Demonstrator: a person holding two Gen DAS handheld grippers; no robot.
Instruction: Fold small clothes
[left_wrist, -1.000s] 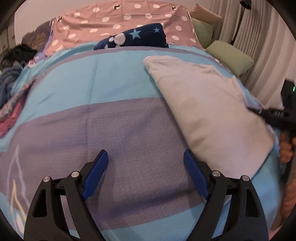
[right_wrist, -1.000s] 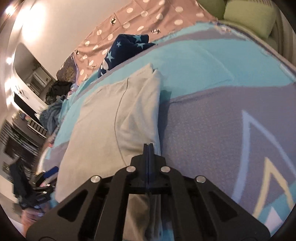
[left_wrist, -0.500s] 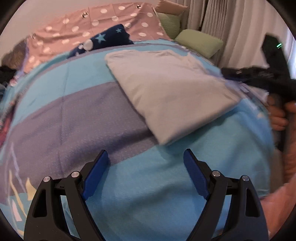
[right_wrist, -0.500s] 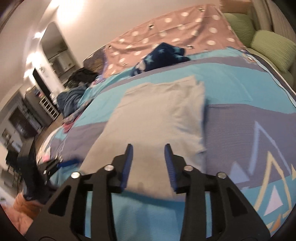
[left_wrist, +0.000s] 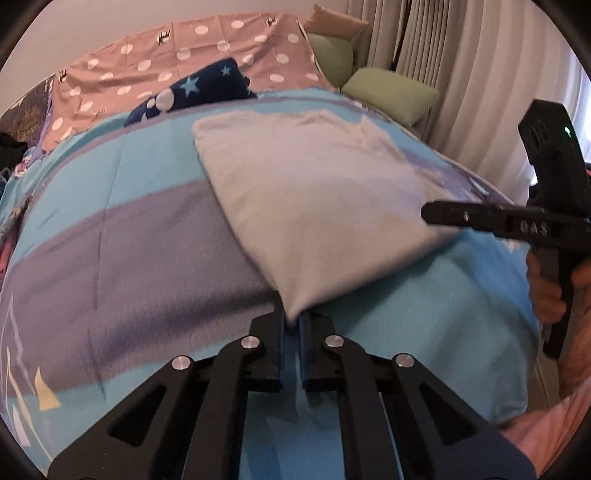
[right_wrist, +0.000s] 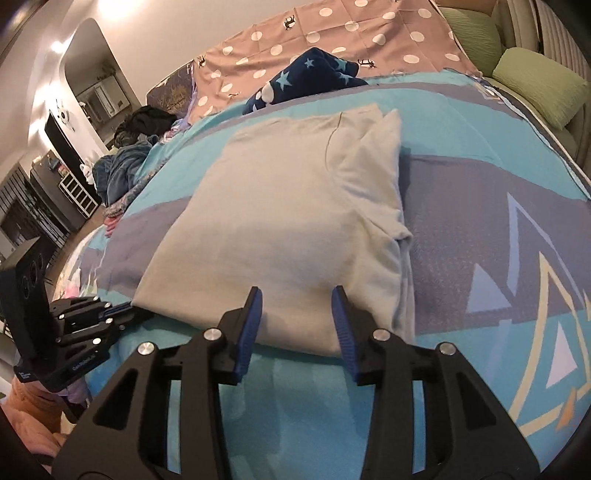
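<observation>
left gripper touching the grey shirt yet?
Touching. In the left wrist view, the left gripper has its jaws shut on the near corner of the grey shirt; the right wrist view shows the same pinch at that corner.

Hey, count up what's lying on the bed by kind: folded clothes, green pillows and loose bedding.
Folded pale garment: 1
Green pillows: 2
Navy star blanket: 1
Pink spotted cover: 1
Total: 5
</observation>
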